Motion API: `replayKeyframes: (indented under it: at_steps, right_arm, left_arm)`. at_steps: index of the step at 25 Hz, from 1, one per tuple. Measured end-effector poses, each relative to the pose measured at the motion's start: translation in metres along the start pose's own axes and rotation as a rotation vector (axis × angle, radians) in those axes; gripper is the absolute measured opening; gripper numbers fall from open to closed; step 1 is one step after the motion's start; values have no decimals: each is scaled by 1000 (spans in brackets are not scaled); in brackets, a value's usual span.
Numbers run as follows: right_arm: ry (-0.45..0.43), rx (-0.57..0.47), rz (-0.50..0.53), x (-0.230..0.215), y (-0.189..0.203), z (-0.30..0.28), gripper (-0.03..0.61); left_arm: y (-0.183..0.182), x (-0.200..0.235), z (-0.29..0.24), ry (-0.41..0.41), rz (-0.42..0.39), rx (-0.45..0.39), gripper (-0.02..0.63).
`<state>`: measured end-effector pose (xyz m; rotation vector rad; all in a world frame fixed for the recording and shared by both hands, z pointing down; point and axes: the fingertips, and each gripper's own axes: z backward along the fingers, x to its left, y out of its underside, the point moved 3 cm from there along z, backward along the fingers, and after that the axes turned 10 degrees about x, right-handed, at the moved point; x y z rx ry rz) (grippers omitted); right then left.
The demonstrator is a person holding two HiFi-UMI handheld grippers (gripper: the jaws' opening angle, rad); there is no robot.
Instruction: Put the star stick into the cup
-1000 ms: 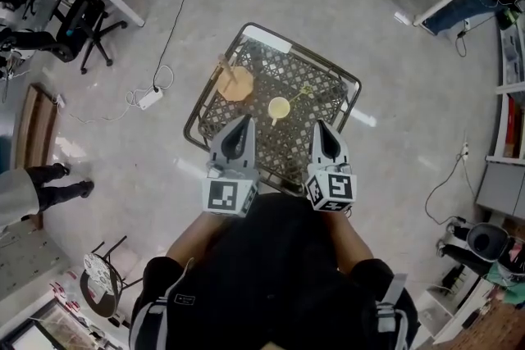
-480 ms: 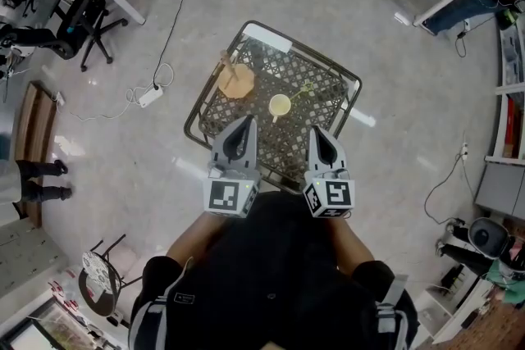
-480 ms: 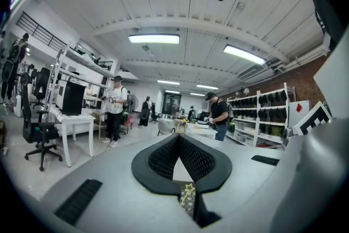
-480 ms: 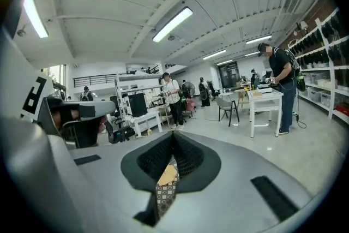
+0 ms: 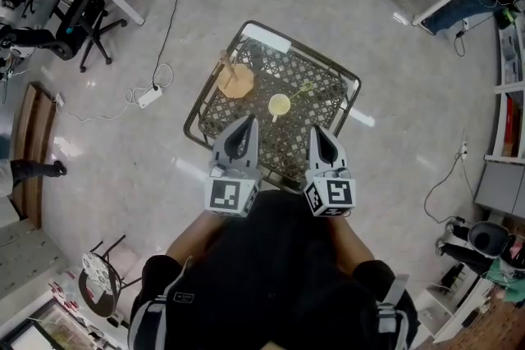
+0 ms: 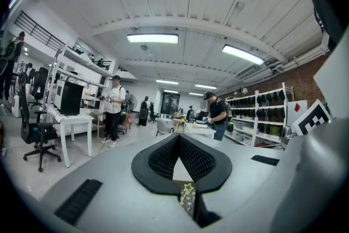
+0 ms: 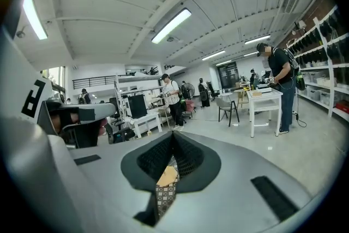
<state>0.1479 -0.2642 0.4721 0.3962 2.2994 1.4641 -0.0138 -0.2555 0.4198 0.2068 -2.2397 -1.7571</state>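
Head view shows a small square surface [image 5: 331, 115] of dark metal lattice standing on a pale floor, right in front of the person. A pale cup [image 5: 279, 106] stands near the middle of it, upright with its mouth open to the camera. The star stick [image 5: 305, 91] lies flat on the lattice just beside the cup, on the cup's right and slightly farther from the person, outside the cup. A tan round object [image 5: 235, 81] sits toward the far left corner, apart from the cup. The left gripper [image 5: 243, 125] and the right gripper [image 5: 318, 132] hang over the near edge of the surface, side by side, both pointing toward the cup and short of it. In the left gripper view the jaws are pressed together at the tips with nothing held, and a small yellow star shows through the slot below them. In the right gripper view the jaws likewise meet at the tips and hold nothing, with a tan patch and lattice visible through the slot.
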Motion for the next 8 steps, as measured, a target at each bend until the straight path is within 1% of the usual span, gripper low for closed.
replayKeyframes:
  at_steps: [2,6,8]
  right_arm:
    - [-1,0,0,1,0,0,11]
    - [-3,4,-5,1,0,-1,11]
    - [-3,5,-9,0,0,-1,11]
  left_arm:
    - [1,1,1,0,2,4,15]
    - [8,2,0,5,-24,17,15]
    - [7,2,-2,4,-12,16,15]
